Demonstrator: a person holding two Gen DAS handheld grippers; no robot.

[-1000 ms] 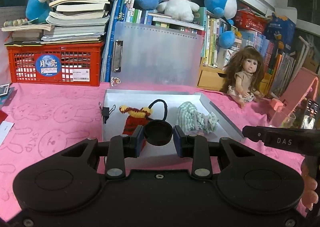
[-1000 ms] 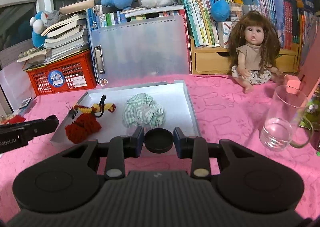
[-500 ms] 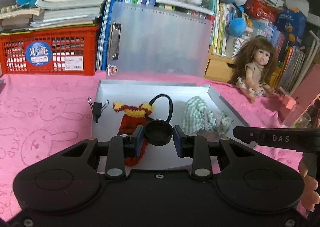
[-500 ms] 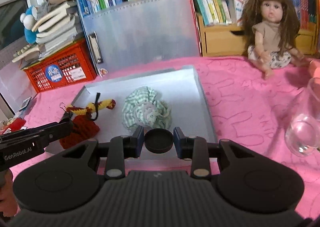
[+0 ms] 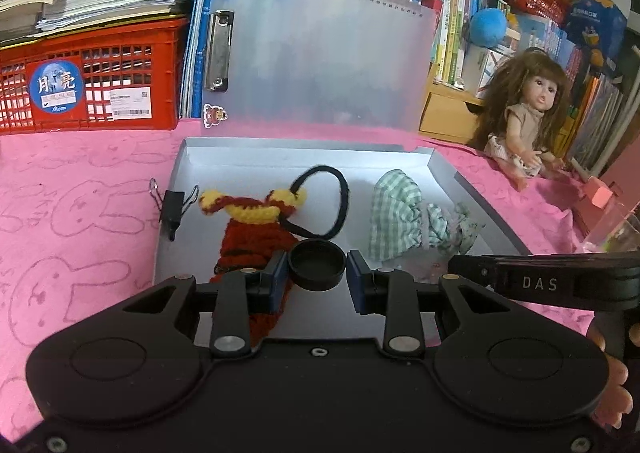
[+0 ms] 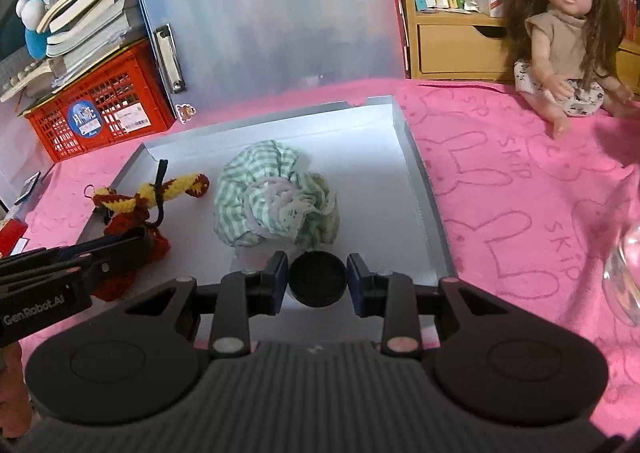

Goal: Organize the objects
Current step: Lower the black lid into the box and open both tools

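Jaws on both grippers, left [image 5: 317, 270] and right [image 6: 317, 280], are hovering open and empty over the tray [image 5: 476, 197], probably lining up on the knit toy [image 5: 256, 231] and scrunchie [image 6: 276, 197] just ahead.

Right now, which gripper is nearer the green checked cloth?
Right. The right gripper sits just short of the green checked cloth; the left gripper is over the crocheted toy beside it.

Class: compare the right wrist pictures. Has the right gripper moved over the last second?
Yes. The right gripper has moved forward and down toward the grey tray: the green checked cloth and doll loom larger, and the tray's near edge now lies beneath the fingers.
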